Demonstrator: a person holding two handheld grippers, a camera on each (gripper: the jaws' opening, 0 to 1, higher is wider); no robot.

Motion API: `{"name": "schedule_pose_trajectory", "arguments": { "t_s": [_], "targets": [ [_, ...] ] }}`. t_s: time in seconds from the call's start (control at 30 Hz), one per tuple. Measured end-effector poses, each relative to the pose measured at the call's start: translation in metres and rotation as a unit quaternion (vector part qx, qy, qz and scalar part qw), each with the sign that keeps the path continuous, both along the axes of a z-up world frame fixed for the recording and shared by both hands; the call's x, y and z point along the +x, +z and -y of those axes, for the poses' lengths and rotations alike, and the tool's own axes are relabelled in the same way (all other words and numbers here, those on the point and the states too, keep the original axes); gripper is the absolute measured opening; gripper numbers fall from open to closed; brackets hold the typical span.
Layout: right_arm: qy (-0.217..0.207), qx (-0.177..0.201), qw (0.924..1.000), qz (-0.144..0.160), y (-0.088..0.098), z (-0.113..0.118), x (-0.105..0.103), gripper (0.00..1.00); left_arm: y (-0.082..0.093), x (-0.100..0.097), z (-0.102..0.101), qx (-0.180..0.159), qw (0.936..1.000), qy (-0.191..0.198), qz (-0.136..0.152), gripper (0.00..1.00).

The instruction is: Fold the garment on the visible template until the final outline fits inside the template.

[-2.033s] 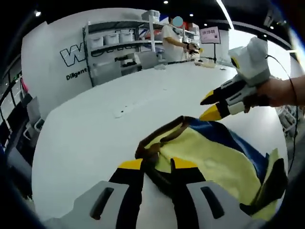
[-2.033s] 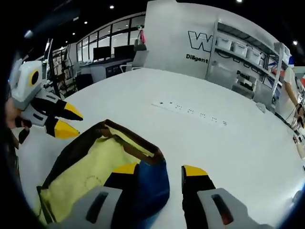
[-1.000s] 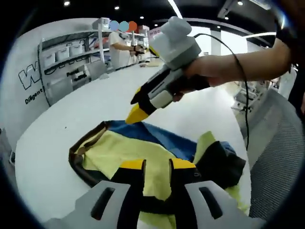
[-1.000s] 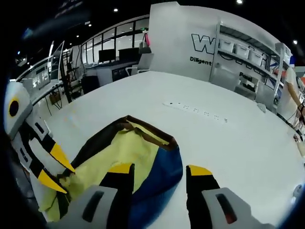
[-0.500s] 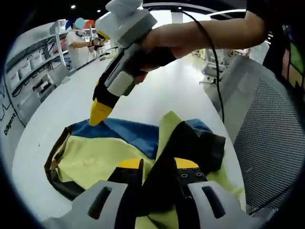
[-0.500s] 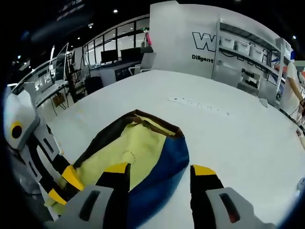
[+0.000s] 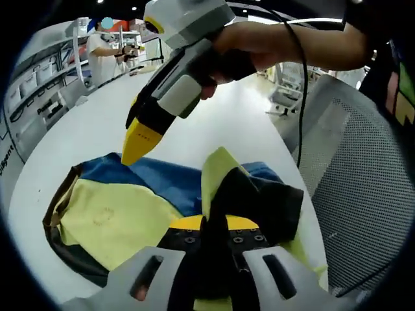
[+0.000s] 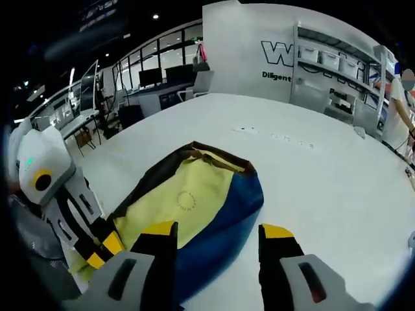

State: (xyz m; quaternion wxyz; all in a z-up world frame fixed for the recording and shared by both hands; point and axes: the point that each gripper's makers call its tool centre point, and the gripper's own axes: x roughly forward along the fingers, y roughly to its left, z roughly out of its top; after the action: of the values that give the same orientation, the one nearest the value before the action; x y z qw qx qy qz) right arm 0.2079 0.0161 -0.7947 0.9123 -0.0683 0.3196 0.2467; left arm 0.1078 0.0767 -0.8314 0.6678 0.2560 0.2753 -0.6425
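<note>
A yellow, blue and black garment (image 7: 117, 207) lies bunched up on the white table (image 8: 337, 188).
The left gripper (image 7: 213, 227) pinches a black fold. The right gripper (image 8: 217, 232) has its jaws wide apart over the blue part.

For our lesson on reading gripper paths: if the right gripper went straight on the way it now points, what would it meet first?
Most likely the garment: the right gripper, jaws open, points at its blue edge, with the white table beyond. Depth is hard to judge.
</note>
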Motion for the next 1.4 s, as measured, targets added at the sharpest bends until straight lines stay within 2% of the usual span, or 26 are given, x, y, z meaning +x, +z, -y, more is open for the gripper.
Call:
{"name": "schedule_pose_trajectory", "arguments": {
  "t_s": [0.1, 0.37, 0.4, 0.5, 0.63, 0.87, 0.97, 1.13, 1.27, 1.4],
  "targets": [
    [0.000, 0.002, 1.0000, -0.003, 0.000, 0.002, -0.005, 0.46, 0.003, 0.001, -0.003, -0.011, 0.9999, 0.010, -0.007, 0.00],
    [-0.006, 0.007, 0.9999, -0.009, -0.001, 0.009, -0.017, 0.46, 0.014, -0.005, -0.012, -0.037, 0.9991, -0.001, 0.019, 0.00],
    [-0.008, 0.008, 0.9999, -0.010, -0.002, 0.010, -0.018, 0.46, 0.017, -0.003, -0.012, -0.044, 0.9983, -0.005, 0.038, 0.00],
    [-0.010, 0.007, 0.9998, -0.014, -0.005, 0.013, -0.024, 0.46, 0.023, -0.009, -0.015, -0.061, 0.9967, -0.023, 0.048, 0.00],
    [-0.003, 0.010, 0.9997, -0.020, -0.008, 0.014, -0.032, 0.46, 0.026, -0.009, -0.020, -0.070, 0.9960, -0.022, 0.050, 0.00],
    [0.032, 0.012, 0.9989, -0.034, -0.015, 0.005, -0.051, 0.42, 0.030, -0.014, -0.035, -0.083, 0.9950, -0.025, 0.049, 0.00],
    [0.056, 0.017, 0.9973, -0.044, -0.018, -0.002, -0.061, 0.37, 0.029, -0.016, -0.039, -0.088, 0.9950, -0.019, 0.042, 0.00],
    [0.116, 0.018, 0.9909, -0.066, -0.026, -0.022, -0.081, 0.33, 0.023, -0.022, -0.047, -0.079, 0.9959, -0.020, 0.040, 0.00],
    [0.143, 0.022, 0.9858, -0.085, -0.032, -0.034, -0.094, 0.30, 0.018, -0.024, -0.052, -0.078, 0.9963, -0.014, 0.032, 0.00],
    [0.166, 0.015, 0.9812, -0.098, -0.040, -0.044, -0.104, 0.27, 0.010, -0.029, -0.058, -0.061, 0.9976, -0.020, 0.027, 0.00]
  ]
}}
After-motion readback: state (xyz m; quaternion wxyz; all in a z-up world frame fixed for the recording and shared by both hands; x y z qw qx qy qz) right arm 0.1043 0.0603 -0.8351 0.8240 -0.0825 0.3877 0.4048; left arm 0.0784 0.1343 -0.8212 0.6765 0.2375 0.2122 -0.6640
